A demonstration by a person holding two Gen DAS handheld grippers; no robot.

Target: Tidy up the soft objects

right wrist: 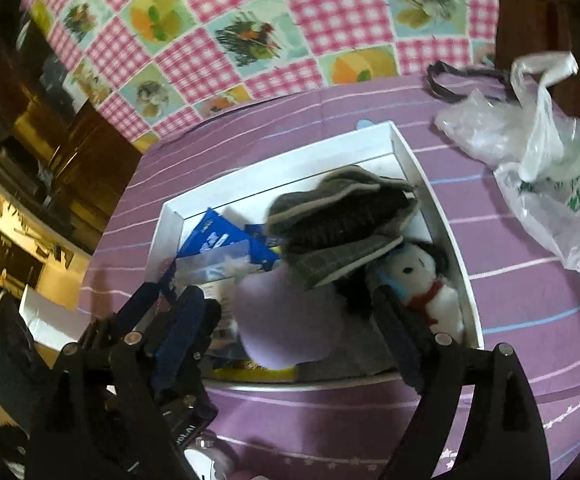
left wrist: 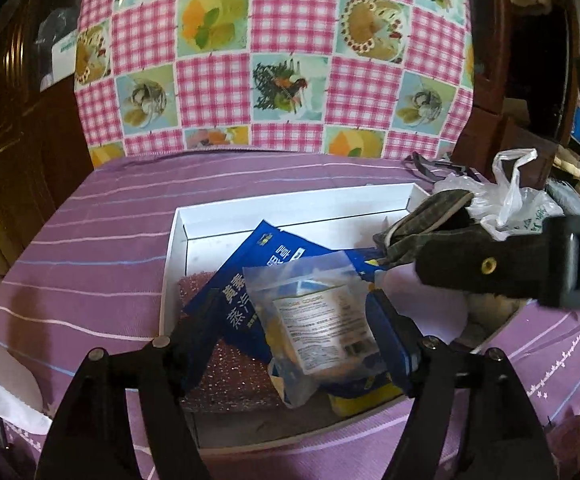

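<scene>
Left wrist view: the left gripper [left wrist: 290, 320] has its jaws spread wide on either side of a clear packet [left wrist: 313, 312], the pads not plainly touching it. Under the packet lies a blue pouch [left wrist: 242, 280], and under that a pink glittery sponge [left wrist: 234, 376], partly covered. All sit in a white box [left wrist: 178, 248] on the purple striped desk [left wrist: 90, 240]. Right of the jaws, a checked slipper [left wrist: 421, 228] hangs over the box; the right gripper's dark body hides its rear end. Beyond it lies a white plastic bag [left wrist: 505, 200].

Right wrist view: the right gripper [right wrist: 290, 320] stands wide open with nothing held. Between its jaws a blurred lilac soft object [right wrist: 286, 320] lies in the box; what it is cannot be told. Ahead, the slipper [right wrist: 341, 220] looks motion-blurred, and its support is not visible. By the right jaw lies a white plush toy [right wrist: 429, 284] with a red scarf, its lower part cut off by the finger.
</scene>
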